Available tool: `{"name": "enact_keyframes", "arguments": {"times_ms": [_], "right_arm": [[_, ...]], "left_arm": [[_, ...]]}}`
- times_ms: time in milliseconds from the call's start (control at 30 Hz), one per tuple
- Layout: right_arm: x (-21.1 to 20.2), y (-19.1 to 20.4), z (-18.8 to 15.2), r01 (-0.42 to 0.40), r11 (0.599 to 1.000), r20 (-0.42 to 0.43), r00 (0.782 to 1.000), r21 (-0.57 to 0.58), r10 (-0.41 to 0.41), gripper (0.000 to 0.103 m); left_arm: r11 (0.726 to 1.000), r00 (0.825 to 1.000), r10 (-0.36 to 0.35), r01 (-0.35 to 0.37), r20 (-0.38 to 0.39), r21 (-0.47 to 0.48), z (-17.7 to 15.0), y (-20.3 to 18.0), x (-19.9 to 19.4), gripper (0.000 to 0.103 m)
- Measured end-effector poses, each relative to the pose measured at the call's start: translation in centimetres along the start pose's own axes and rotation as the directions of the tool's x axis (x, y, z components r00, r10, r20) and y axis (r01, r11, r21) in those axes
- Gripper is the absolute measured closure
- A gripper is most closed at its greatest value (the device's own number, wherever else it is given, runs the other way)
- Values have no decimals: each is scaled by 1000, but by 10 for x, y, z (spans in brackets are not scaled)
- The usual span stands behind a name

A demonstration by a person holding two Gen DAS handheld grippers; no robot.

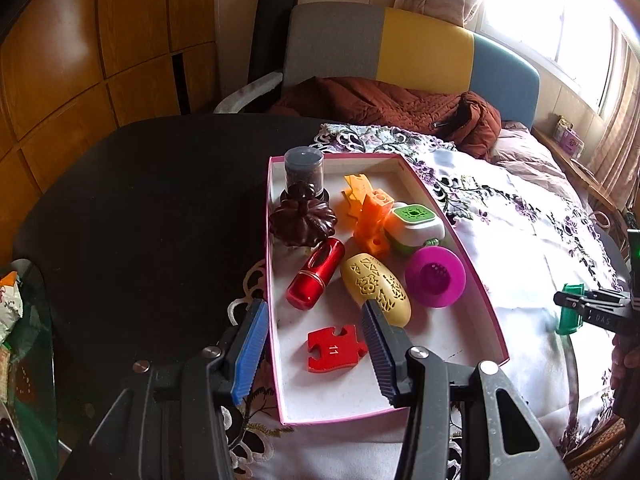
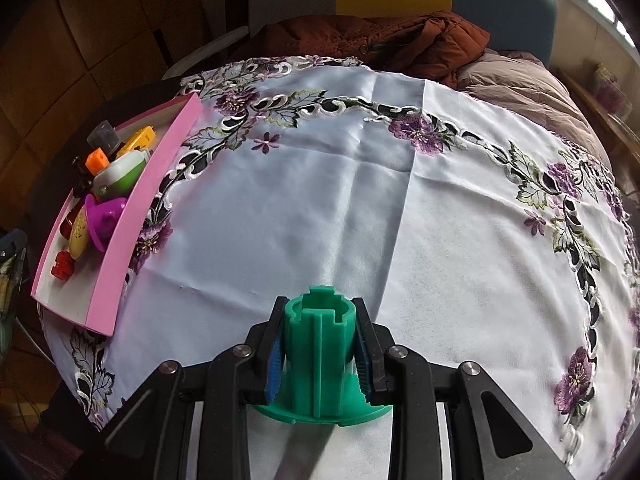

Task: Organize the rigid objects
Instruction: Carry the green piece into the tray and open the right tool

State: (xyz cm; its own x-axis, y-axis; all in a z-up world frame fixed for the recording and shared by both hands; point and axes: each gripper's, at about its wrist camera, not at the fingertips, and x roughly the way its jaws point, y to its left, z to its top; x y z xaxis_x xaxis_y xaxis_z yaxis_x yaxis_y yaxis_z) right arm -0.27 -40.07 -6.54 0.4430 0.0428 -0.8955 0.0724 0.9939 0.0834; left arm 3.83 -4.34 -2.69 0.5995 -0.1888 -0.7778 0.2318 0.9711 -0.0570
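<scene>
The right gripper (image 2: 320,360) points steeply down at the cloth (image 2: 360,200), its jaws closed on a green spool (image 2: 318,344). The blue pads (image 2: 275,360) press the spool's upright tube from either side, and its wide flange sits at the near end, below the fingers. From the left wrist view the same spool (image 1: 570,310) shows at the far right, held off to the right of the tray (image 1: 460,248).

The left gripper (image 1: 316,312) tilts down over the tray's near end with jaws about half open and nothing between them. Its left finger hangs outside the tray's left wall; its right finger (image 1: 378,344) is in front of the yellow egg (image 1: 374,288).

The pink tray lies on the left part of the surface, at the cloth's edge. In it are a red puzzle piece (image 1: 334,348) nearest, then a red tube (image 1: 316,274), the egg and a magenta cup (image 1: 436,278), with a dark pumpkin (image 1: 302,222), orange block (image 1: 372,220), green-white case (image 1: 416,224) and jar (image 1: 304,172) farther back.
</scene>
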Motion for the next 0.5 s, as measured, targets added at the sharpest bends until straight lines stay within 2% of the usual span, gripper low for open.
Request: {"name": "enact_keyframes", "arguments": {"times_ms": [300,500], "right_arm": [[-18,-14,8,-6,996,103,995,85,-3,73],[-31,5,14,-34,998,143,989,61,25,73]], "left_arm": [[1000,1000,-4,4,6,-3,-2,2,-1,55],[1000,1000,-12,12,3,-15,-4,7,-1,55]]}}
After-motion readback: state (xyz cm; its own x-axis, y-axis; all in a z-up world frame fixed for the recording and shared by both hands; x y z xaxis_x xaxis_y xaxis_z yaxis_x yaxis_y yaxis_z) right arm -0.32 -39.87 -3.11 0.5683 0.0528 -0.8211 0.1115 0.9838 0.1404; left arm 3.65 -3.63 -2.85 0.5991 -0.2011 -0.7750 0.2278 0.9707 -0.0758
